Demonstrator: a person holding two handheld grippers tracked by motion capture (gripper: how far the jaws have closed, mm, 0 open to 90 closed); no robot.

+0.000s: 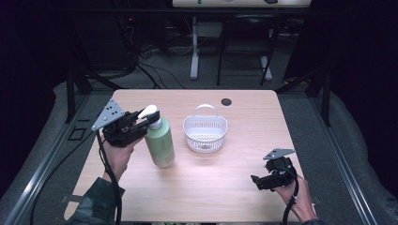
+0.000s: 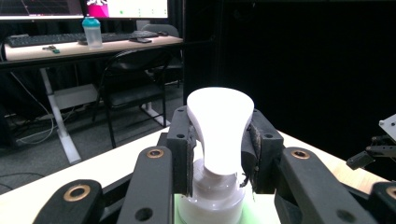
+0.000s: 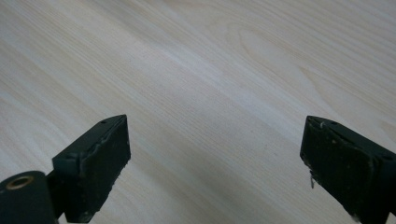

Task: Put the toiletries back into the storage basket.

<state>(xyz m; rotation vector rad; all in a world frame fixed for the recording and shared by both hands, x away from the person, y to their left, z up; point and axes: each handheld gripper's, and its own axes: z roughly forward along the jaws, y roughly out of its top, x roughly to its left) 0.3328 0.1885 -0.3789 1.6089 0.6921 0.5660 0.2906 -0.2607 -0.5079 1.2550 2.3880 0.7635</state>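
Light wood counter (image 1: 202, 187), dark room around it. A pale green bottle (image 1: 160, 143) with a white pump head (image 1: 149, 111) stands left of centre, leaning slightly so its top tips toward the left gripper. Its base rests on the counter.

Left gripper (image 1: 141, 123): held level in the person's left hand (image 1: 117, 157), pointing right toward the bottle. Fingers pinch the pump just under its head. In the left gripper view the pads (image 2: 187, 156) press against both sides of the white pump head (image 2: 220, 130), with the white collar and a strip of the green bottle (image 2: 261, 207) showing below them. Grey three-cornered plate sits on top of this gripper; black cable trails down along the forearm.

White basket (image 1: 205, 133) with slotted walls and a raised handle stands just right of the bottle, near but apart from it. A small dark round hole (image 1: 226, 101) lies in the counter behind the basket.

Right gripper (image 1: 257, 181): low at the near right corner of the counter, in the person's right hand (image 1: 295, 194), pointing left, well apart from bottle and basket. In the right gripper view its fingers (image 3: 95, 161) are spread wide with bare wood grain (image 3: 210, 93) between them; nothing held.

Beyond the counter: desk legs, chair frames, cables on grey floor. Left gripper view also shows a far desk with a keyboard and a blue-capped drink bottle (image 2: 92, 32).
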